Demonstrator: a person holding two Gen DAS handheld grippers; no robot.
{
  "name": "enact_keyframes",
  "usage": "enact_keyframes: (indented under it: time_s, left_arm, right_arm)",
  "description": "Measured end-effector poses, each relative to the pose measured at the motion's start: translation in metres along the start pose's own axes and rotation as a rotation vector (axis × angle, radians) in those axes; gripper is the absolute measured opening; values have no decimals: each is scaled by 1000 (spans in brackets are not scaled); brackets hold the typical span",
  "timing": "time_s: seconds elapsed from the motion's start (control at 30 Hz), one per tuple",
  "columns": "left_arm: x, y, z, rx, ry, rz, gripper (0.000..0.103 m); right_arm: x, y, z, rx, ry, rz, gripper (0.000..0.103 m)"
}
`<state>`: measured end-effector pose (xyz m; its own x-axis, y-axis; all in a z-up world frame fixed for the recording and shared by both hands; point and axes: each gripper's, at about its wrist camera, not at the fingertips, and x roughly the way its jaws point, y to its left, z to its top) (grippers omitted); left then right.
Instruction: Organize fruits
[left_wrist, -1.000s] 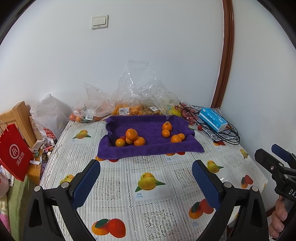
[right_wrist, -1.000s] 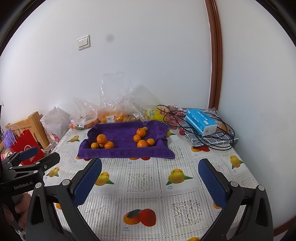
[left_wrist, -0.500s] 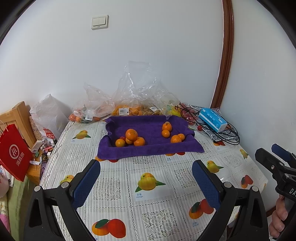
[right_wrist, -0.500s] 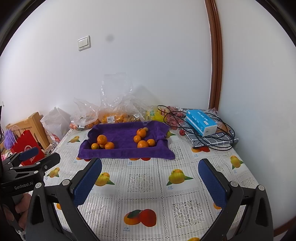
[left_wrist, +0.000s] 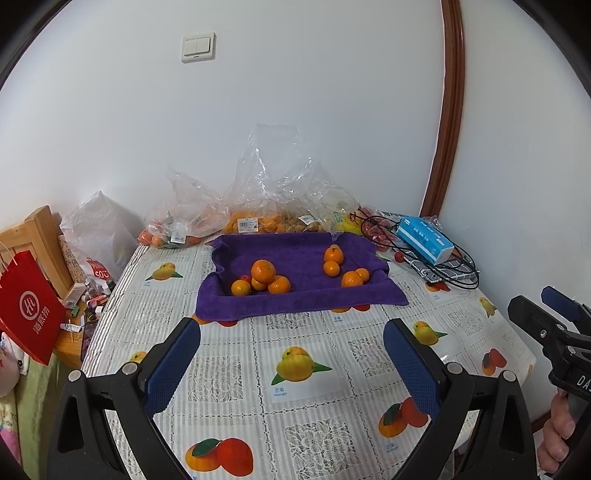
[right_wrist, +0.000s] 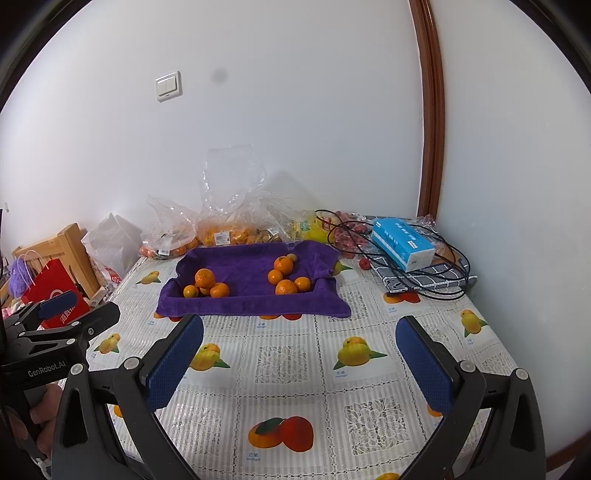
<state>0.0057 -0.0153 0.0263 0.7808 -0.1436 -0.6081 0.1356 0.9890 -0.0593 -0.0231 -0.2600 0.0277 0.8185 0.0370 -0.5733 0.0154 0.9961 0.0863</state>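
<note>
Nothing has shifted against the earlier frames: both claws hang where they were, and the fruit lies as before. The left claw (left_wrist: 291, 363) is spread wide with its blue pads well apart, holding nothing and touching nothing, poised above the near part of the surface (left_wrist: 314, 435) with its fruit-print cloth. The right claw (right_wrist: 299, 363) is likewise wide open and bare, above the same cloth; in the left view it shows at 4 o'clock. Further off, toward 12 o'clock, the purple towel (left_wrist: 295, 299) lines a shallow tray, with one cluster of oranges (left_wrist: 263, 277) at its left and a second cluster (left_wrist: 341, 267) at its right. Behind the towel, clear plastic bags (left_wrist: 273, 184) of fruit lean by the wall; at 2 o'clock a blue tissue box (left_wrist: 424, 240) rests on black cables.
</note>
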Motion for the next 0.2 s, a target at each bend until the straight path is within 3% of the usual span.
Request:
enact_keyframes:
  time_s: [0.2]
  left_arm:
    - [1, 2, 0, -1, -5, 5, 101]
  right_arm:
    - [2, 3, 1, -5, 3, 0, 102]
